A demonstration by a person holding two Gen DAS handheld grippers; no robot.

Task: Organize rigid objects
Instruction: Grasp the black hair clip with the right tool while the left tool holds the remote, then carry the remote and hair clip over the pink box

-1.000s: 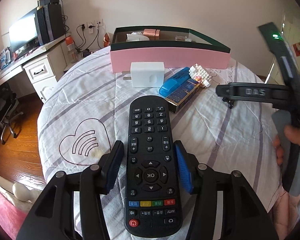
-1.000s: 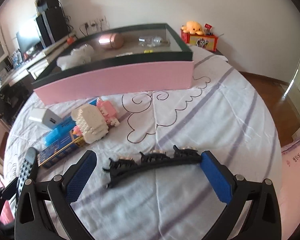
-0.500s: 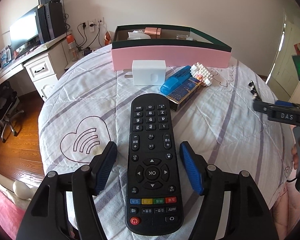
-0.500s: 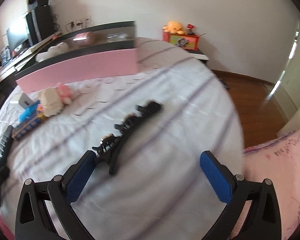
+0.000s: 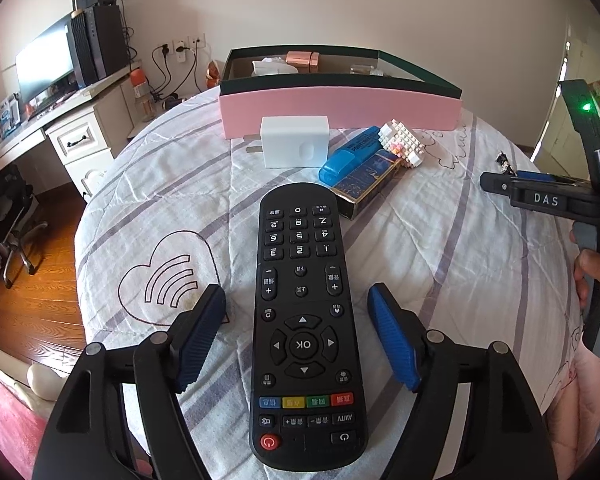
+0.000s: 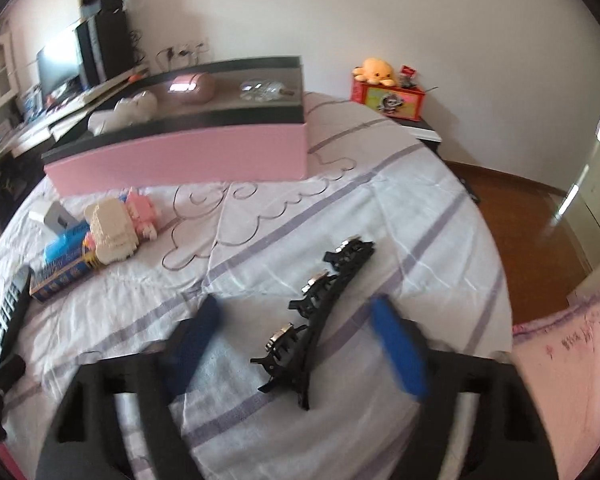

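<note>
A black remote (image 5: 304, 320) lies flat on the striped bedspread (image 5: 440, 264). My left gripper (image 5: 296, 296) straddles it; its jaws are opening and the blue pads stand clear of both sides. A black hair clip (image 6: 320, 328) with several small claws lies lengthwise between the fingers of my right gripper (image 6: 296, 306). Those jaws are closing, with gaps still showing on both sides of the clip. The pink box (image 5: 340, 108) with a dark rim stands at the back and holds a few items.
In front of the box lie a white charger (image 5: 294, 142), a blue highlighter (image 5: 352, 152), a dark blue carton (image 5: 364, 188) and a brick model (image 5: 404, 142). A desk with a monitor (image 5: 48, 64) stands left. The bed edge drops to wooden floor (image 6: 520, 216) on the right.
The left jaws have spread wider around the remote. The right gripper has shifted and rolled, so the clip now lies lengthwise between its jaws, which have narrowed.
</note>
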